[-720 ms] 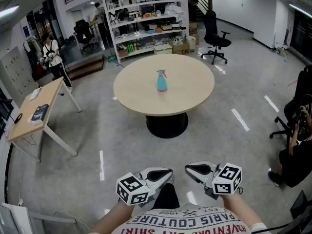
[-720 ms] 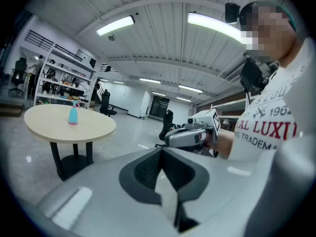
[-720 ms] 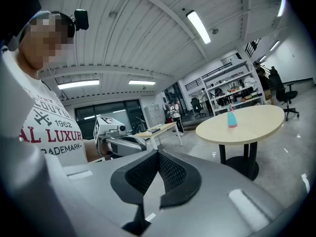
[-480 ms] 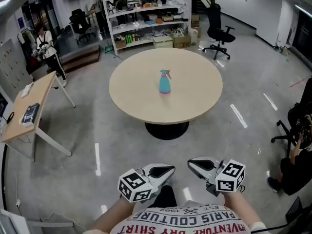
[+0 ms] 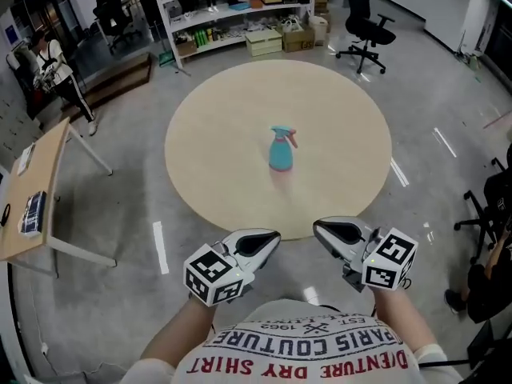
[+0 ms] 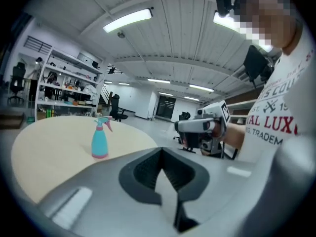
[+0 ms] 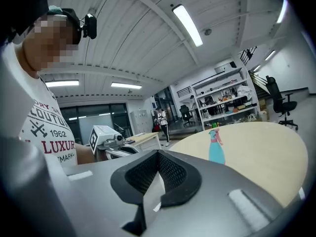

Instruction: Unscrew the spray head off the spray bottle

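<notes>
A turquoise spray bottle [image 5: 280, 150] with a pink spray head stands upright near the middle of the round beige table [image 5: 216, 126]. The same spray bottle [image 6: 99, 139] shows at the left of the left gripper view, and the spray bottle [image 7: 216, 146] at the right of the right gripper view. My left gripper [image 5: 270, 239] and right gripper [image 5: 323, 230] are held side by side close to my chest, at the table's near edge. Both are shut and hold nothing. In each gripper view the other gripper shows to the side.
A wooden side desk [image 5: 32, 182] with a dark book stands at the left. Shelves [image 5: 232, 6] with boxes line the back, with a black office chair [image 5: 364, 22] at the back right. A person [image 5: 56, 70] stands at the far left; another sits at the right edge.
The view has closed in on the round table: the bottle now sits lower and larger in the head view. Both grippers keep their place by my chest and stay shut.
</notes>
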